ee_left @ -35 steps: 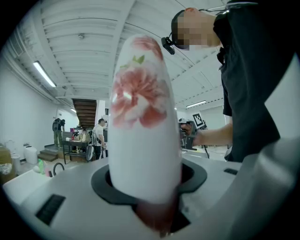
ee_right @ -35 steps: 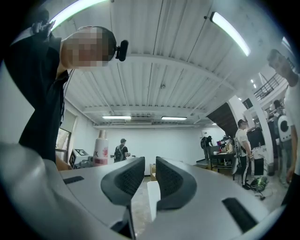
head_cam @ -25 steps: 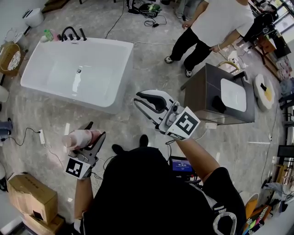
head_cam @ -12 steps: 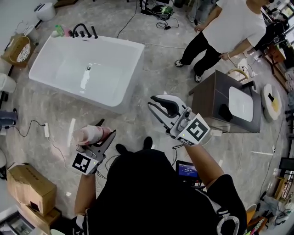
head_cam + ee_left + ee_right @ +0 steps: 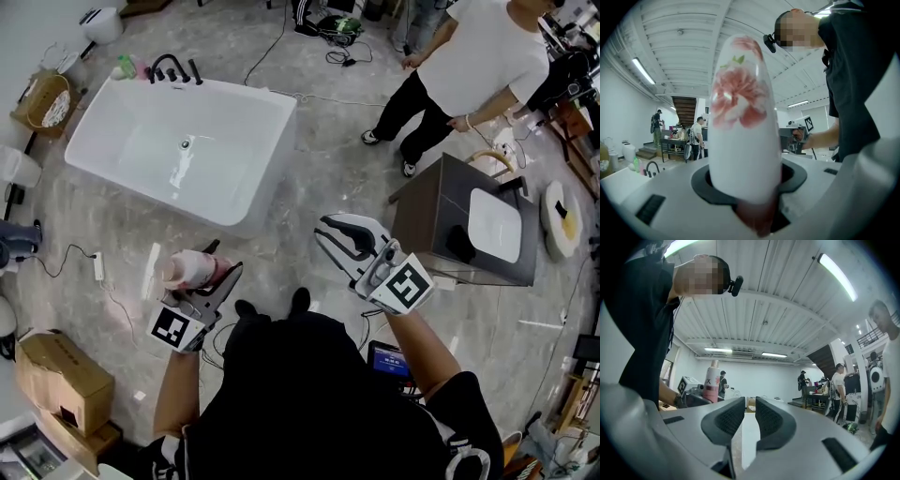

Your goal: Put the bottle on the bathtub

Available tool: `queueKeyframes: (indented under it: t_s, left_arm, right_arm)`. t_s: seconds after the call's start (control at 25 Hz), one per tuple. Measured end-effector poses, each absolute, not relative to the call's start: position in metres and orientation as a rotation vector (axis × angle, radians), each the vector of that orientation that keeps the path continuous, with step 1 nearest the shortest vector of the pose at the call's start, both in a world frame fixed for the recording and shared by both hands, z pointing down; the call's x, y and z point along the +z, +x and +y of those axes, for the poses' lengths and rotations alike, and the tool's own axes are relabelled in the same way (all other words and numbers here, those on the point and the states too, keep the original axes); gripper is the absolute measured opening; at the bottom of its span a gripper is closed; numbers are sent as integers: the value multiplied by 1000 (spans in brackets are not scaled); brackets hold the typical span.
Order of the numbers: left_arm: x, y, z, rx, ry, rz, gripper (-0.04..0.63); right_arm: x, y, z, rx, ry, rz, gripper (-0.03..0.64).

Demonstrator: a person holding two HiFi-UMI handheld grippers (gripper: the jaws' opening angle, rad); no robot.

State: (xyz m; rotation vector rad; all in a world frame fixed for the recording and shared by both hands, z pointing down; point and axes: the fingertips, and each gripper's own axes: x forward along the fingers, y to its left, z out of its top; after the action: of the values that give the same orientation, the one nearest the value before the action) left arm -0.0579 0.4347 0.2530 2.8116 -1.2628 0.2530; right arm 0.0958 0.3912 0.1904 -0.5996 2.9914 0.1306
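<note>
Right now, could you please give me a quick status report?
Left gripper shut on bottle. Right gripper empty, jaws slightly apart. Bathtub ahead, not yet reached.

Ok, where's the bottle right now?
In the head view the bottle is at lower left, clamped in the left hand-held gripper above the floor, short of the white bathtub's near wall.

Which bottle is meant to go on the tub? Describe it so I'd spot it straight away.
From the white bathtub, look toward the person in black: the left gripper holds the bottle. Unlike the small bottles by the tub's black tap, it is white with a big pink flower print.
</note>
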Motion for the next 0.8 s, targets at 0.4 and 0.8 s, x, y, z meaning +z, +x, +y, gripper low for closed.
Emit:
queueKeyframes:
  t_s: [0.4,0.8]
  left_arm:
    - [252,-17,377,239,2837,-1244,225]
    - [261,-31,260,177,2853,-1231,225]
  right_arm:
    - [202,149,366,100,-664,2994,69]
    - [235,136,296,7,-690,3126,72]
